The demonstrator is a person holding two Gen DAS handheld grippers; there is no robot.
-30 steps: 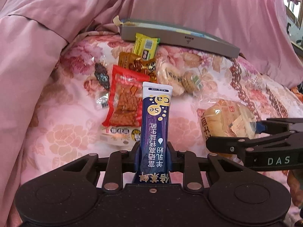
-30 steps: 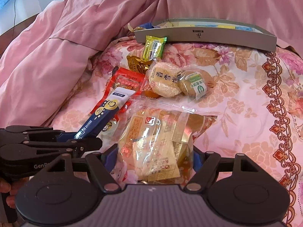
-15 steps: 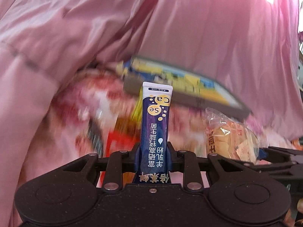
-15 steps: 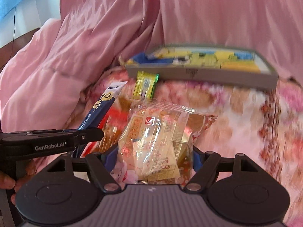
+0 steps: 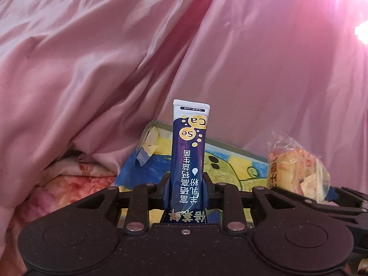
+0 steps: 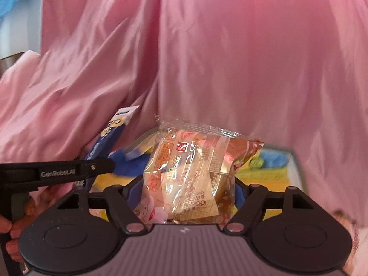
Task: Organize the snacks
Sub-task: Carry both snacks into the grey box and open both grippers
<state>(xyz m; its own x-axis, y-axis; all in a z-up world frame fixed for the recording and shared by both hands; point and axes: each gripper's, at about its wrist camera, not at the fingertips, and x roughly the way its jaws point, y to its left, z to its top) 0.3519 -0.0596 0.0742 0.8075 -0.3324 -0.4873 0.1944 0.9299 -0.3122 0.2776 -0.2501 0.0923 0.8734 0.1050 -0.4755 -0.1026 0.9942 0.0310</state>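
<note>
From my left wrist: my left gripper (image 5: 185, 181) is clenched on the lower end of the blue sachet (image 5: 189, 158), which stands upright between the pads. It looks light and thin, a stiff little stick that could slide if pinched loosely, so the grip low on its flat faces suits it. A second ago the other snacks on the flowered bedspread lay under it; now the tray (image 5: 232, 161) with the cartoon print sits right behind it, below the pink quilt (image 5: 115, 57).

From my right wrist: my right gripper (image 6: 187, 184) grasps the bagged pastry (image 6: 195, 170) by its sides. It looks soft, crinkly and crushable, so I judge a wide, gentle hold is best. It has risen from the bedspread and now hangs over the tray (image 6: 293, 165).
</note>
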